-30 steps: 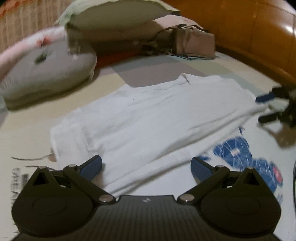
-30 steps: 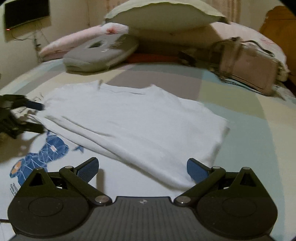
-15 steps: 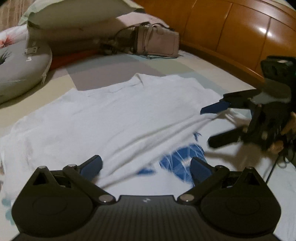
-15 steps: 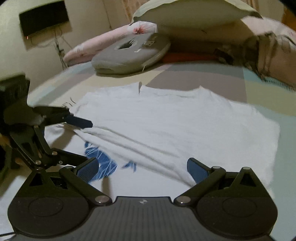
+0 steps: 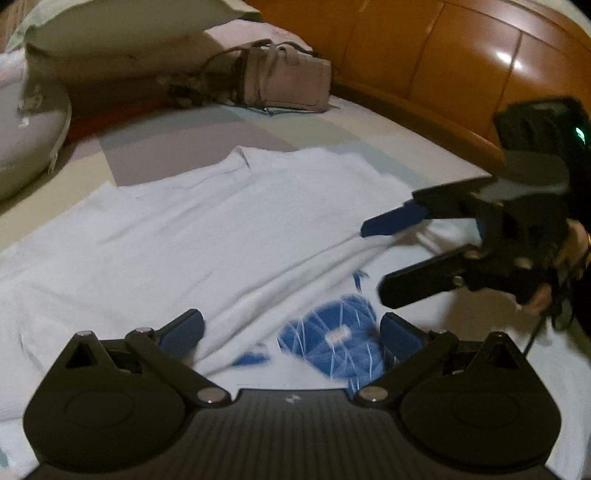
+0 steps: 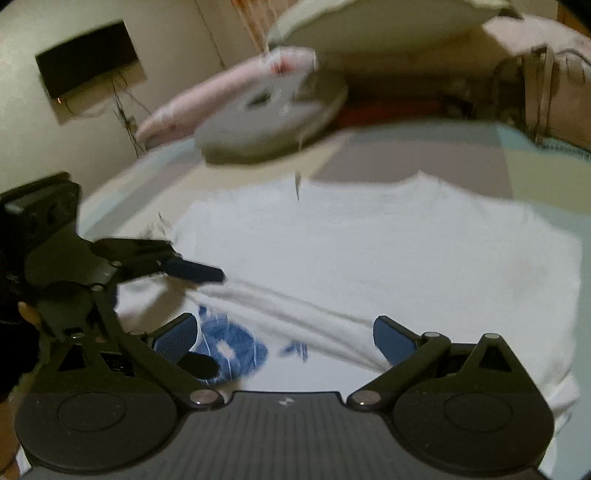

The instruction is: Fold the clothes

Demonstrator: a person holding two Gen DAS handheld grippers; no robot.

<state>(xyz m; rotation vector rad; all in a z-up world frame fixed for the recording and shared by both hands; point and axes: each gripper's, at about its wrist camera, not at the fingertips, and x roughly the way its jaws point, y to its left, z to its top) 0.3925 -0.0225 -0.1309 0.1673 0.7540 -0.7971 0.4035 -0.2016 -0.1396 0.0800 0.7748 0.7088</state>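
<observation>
A white T-shirt (image 5: 207,236) lies on the bed, partly folded over itself, with a blue print (image 5: 332,343) showing under the folded edge; it also shows in the right wrist view (image 6: 369,251). My left gripper (image 5: 291,332) is open and empty just above the near fold. My right gripper (image 6: 284,336) is open and empty over the same edge. Each gripper shows in the other's view: the right one (image 5: 380,258) at the right, the left one (image 6: 203,317) at the left, both open, close together.
A grey round cushion (image 6: 269,118), a pale pillow (image 5: 122,22) and a pink one (image 6: 207,103) lie at the head of the bed. A tan handbag (image 5: 284,81) lies next to the orange wooden headboard (image 5: 461,62). A dark screen (image 6: 88,55) hangs on the wall.
Both grippers have swung toward each other over the shirt's folded edge and now stand close together. The blue print has come nearer in both views. Both stay open.
</observation>
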